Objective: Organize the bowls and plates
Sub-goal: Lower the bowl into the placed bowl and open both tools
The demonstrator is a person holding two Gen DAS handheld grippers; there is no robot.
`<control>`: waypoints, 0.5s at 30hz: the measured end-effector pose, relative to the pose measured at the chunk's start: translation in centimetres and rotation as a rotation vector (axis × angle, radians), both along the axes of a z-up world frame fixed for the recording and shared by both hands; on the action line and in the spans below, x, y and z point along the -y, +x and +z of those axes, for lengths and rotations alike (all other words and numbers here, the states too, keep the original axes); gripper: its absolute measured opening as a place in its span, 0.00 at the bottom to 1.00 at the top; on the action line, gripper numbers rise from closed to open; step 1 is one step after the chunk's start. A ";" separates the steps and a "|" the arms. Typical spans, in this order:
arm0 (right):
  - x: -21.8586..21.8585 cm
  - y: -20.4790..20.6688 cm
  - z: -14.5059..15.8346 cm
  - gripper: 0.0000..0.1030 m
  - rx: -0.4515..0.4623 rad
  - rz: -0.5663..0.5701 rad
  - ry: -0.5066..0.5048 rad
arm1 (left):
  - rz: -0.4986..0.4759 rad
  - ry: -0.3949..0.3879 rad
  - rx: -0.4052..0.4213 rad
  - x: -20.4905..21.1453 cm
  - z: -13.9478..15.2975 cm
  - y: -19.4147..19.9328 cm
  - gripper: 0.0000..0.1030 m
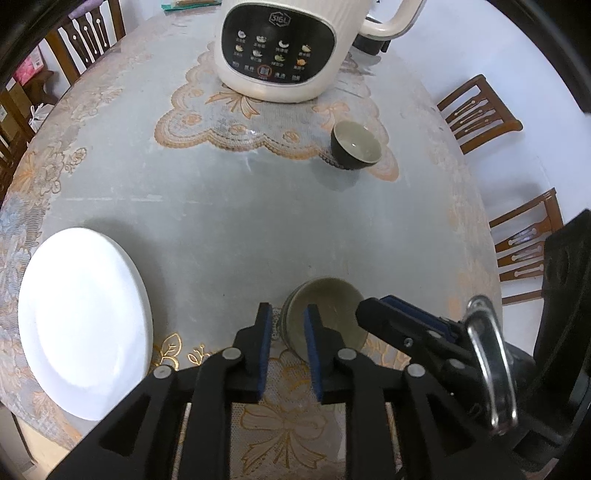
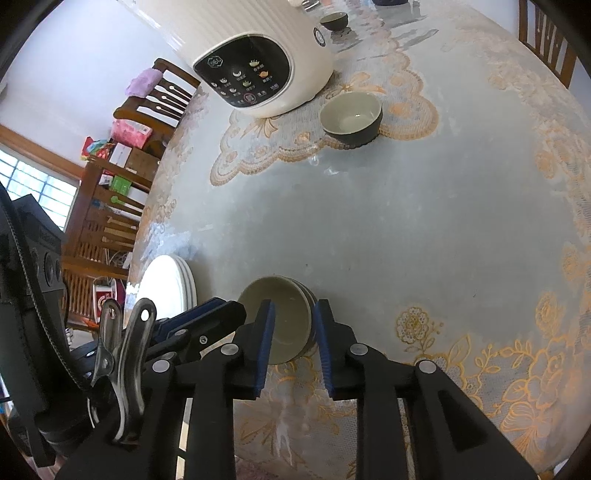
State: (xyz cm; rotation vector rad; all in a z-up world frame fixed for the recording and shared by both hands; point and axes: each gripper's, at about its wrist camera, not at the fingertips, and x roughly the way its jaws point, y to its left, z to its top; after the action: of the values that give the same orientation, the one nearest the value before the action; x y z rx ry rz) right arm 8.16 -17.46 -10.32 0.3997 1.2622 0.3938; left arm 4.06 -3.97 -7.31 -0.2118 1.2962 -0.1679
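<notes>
While both my grippers straddle opposite walls of the stacked bowls (image 1: 325, 314) at the table's (image 1: 221, 221) near edge, the left gripper (image 1: 288, 328) and right gripper (image 2: 293, 325) stand slightly parted, apparently clamping nothing. Glazed ceramic: stiff, slippery, breakable. Grip across the rim. The white plates (image 1: 85, 325) lie alongside.

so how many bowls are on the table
3: near bowl in front, apparently with more nested beneath; dark bowl beside the cooker; far bowl behind it.
</notes>
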 end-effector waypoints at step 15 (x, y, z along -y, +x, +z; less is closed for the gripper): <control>1.8 0.3 0.9 0.29 0.022 -0.036 0.005 | 0.015 0.035 0.026 0.1 1.1 1.2 0.28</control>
State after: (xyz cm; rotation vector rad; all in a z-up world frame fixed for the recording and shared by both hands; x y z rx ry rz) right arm 8.46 -19.29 -9.42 0.4214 1.2310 0.3698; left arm 5.23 -4.03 -6.20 -0.1890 1.2706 -0.1344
